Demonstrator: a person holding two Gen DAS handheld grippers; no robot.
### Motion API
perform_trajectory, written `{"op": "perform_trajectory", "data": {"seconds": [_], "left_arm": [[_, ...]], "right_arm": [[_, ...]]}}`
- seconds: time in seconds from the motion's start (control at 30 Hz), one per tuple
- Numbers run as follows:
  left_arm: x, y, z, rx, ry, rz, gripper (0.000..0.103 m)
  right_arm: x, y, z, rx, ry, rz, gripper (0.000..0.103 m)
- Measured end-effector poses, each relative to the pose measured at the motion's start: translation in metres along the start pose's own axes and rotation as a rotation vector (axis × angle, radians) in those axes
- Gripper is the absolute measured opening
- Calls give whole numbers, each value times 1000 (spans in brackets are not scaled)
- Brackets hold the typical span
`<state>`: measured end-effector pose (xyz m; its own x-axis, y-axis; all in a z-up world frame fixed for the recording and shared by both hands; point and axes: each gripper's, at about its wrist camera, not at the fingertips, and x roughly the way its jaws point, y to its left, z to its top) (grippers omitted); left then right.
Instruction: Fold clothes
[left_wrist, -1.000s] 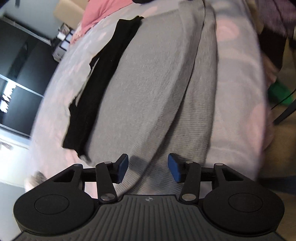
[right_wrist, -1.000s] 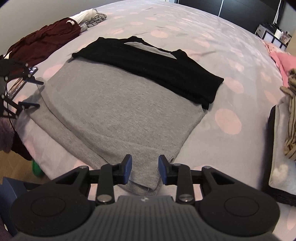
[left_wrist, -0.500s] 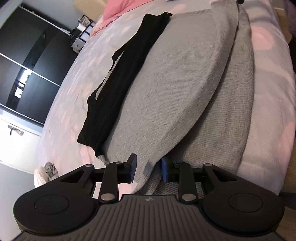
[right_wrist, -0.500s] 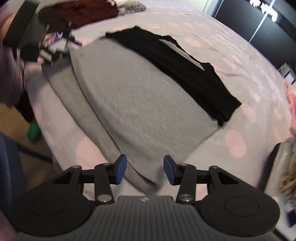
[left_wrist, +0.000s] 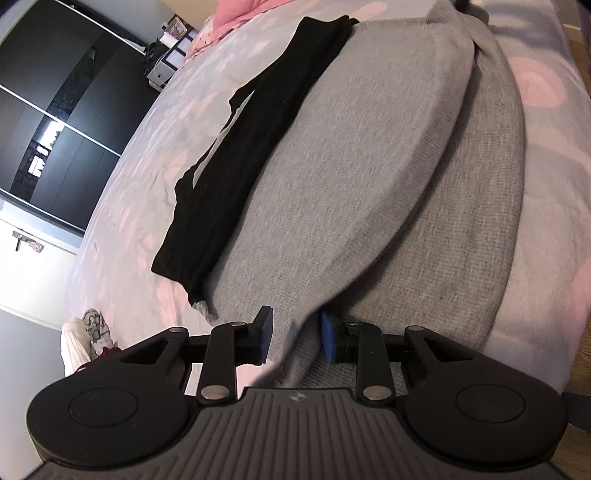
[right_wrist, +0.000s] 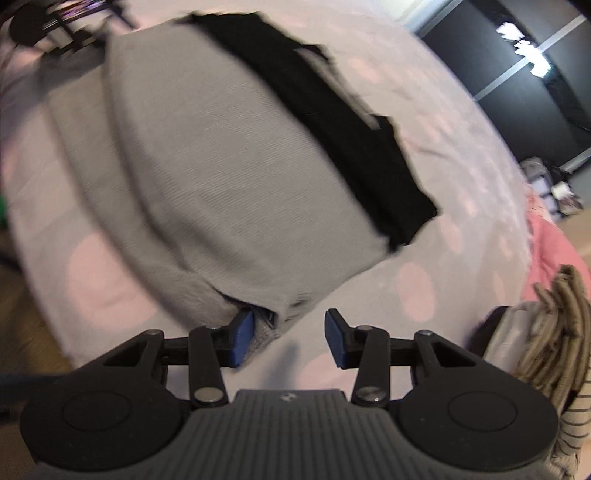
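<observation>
The left tool (left_wrist: 293, 341) has just clenched the gray sweater (left_wrist: 369, 177) corner, while the right tool (right_wrist: 290, 338) hangs released beside its corner, so folding can't start yet.

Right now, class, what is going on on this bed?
A person is folding a grey top on the spotted bedspread, with tongs in each hand. The left tongs have just closed on one near corner. The right tongs stand open at the other corner, cloth against one pad only.
</observation>
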<state>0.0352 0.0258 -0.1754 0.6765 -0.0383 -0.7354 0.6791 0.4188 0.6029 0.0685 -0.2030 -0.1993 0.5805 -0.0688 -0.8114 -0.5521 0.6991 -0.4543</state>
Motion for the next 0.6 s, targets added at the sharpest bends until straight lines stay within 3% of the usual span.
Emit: {"op": "perform_trajectory", "data": {"seconds": [0.17, 0.37, 0.53, 0.6], "left_arm": [[-1, 2, -1, -16, -2, -2, 26], [1, 1, -3, 2, -1, -8, 26], [-1, 4, -5, 15, -9, -39, 26], [-1, 7, -6, 27, -13, -46, 26]], "right_arm": [[3, -20, 7, 123, -11, -15, 46], [-12, -14, 7, 40, -7, 65, 50], [-25, -4, 13, -8, -103, 77, 50], [-20, 8, 15, -91, -93, 67, 50]]}}
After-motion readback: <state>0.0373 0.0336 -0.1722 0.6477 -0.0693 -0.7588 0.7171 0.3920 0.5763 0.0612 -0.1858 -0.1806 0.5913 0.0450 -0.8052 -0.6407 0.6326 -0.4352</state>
